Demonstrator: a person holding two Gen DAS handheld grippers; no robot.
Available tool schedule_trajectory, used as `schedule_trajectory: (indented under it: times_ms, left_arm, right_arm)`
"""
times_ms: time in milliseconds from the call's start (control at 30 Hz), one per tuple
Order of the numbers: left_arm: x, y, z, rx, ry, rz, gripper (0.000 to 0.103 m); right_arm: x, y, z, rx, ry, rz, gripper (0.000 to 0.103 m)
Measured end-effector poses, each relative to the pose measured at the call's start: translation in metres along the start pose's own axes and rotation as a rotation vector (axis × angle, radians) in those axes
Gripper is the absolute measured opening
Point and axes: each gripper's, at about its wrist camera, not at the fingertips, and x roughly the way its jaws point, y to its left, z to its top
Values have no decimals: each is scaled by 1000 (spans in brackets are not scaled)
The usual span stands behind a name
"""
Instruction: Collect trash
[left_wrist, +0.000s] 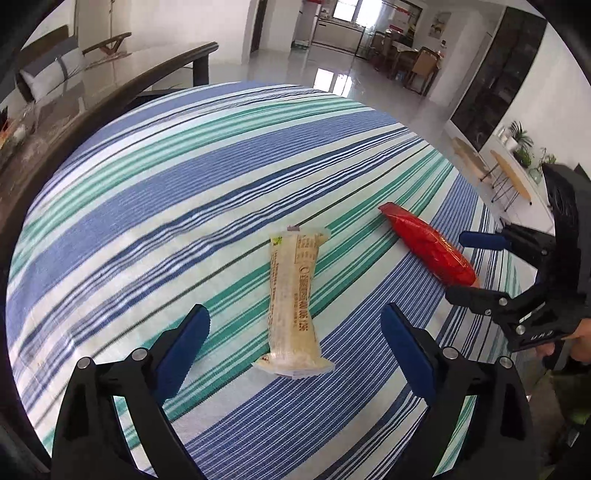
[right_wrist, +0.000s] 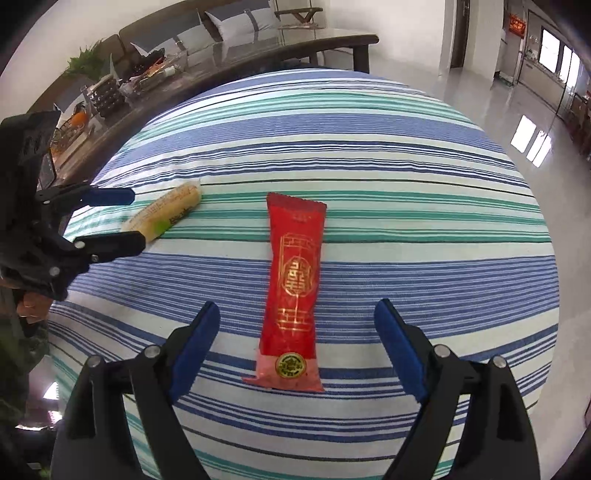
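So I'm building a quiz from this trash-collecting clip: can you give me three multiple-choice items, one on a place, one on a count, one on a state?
1. Where does the red wrapper lie?
A. On the striped cloth, ahead of the right gripper
B. Inside a bin
C. On the floor

2. How many wrappers lie on the cloth?
A. One
B. Two
C. Four

3. How does the left gripper stand?
A. Shut on the red wrapper
B. Open, the beige wrapper lined up between its fingers
C. Shut on nothing

Key: 1 A, it lies flat on the stripes; 2 B, only red and beige show; 3 B, the fingers are spread wide and grip nothing.
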Motion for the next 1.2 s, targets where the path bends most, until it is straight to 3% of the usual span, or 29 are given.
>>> schedule_trajectory:
  times_ms: [67,133,267,300,367,400,700,900,1000,1200]
  left_arm:
    - [4,-6,7,45,22,20,80]
    - [12,-7,10,47,57,6,64]
    - [22,-6,12,33,89,14,58]
    - [23,-6,12,30,93,11,53]
    - [24,-8,12,36,96,28,38]
    - [25,-8,12,41,99,36,20]
    - [5,-17,8,8,26,-27,15]
    - [-15,-65,6,67,-23,-90,15]
    - [-22,-104,4,116,-43,-134,15]
    - [-30,-189,3,189,-54,-276,15]
  right_arm:
    - [3,0,9,12,55,36,81]
    - [9,3,18,6,91,28,71]
    - [16,3,27,17,118,19,64]
    - [17,3,28,25,124,24,57]
    - [19,1,27,32,135,20,32]
    - [20,-1,26,40,134,18,24]
    - [-19,-19,9,133,3,81,23]
    - [-57,-44,-21,211,-73,115,23]
    - [-85,-66,-41,249,-117,89,23]
    - [-137,-132,-109,351,-166,-67,23]
